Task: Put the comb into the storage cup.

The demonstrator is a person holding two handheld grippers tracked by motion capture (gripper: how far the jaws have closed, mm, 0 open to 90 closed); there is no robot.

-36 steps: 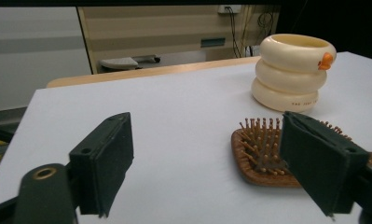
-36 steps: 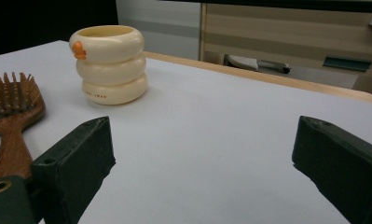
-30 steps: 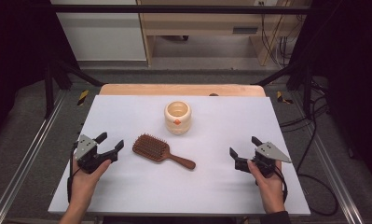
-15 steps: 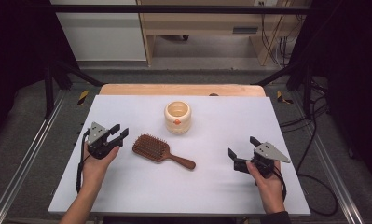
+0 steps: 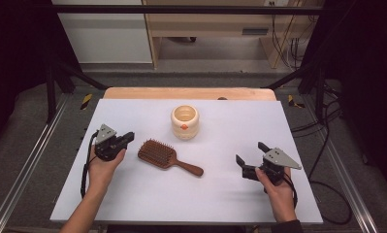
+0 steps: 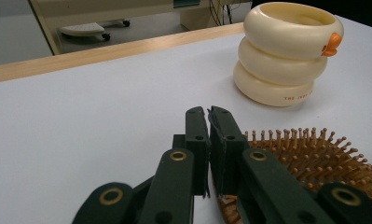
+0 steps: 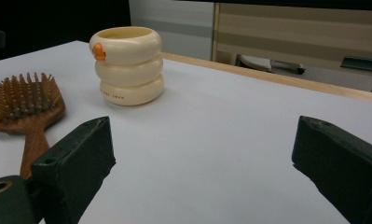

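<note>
High view: left gripper [image 5: 125, 137] just left of wooden hairbrush [image 5: 157, 153], jaws just closed, gripping nothing. Right gripper [image 5: 251, 160] at near right, jaws wide, empty.

Wooden hairbrush [image 5: 167, 156] lies bristles up on the white table [image 5: 133, 194].

High view: fixed above person's side of white table [image 5: 133, 204], looking forward and down, far out.
Left gripper view: low over table, close, facing cream ringed cup [image 6: 286, 51], brush [image 6: 314, 158] just nearer than cup.
Right gripper view: low, close, facing cup [image 7: 127, 70] from opposite side.
Shared by all: cup [image 5: 185, 122], brush [image 5: 157, 154] in front of cup.
</note>
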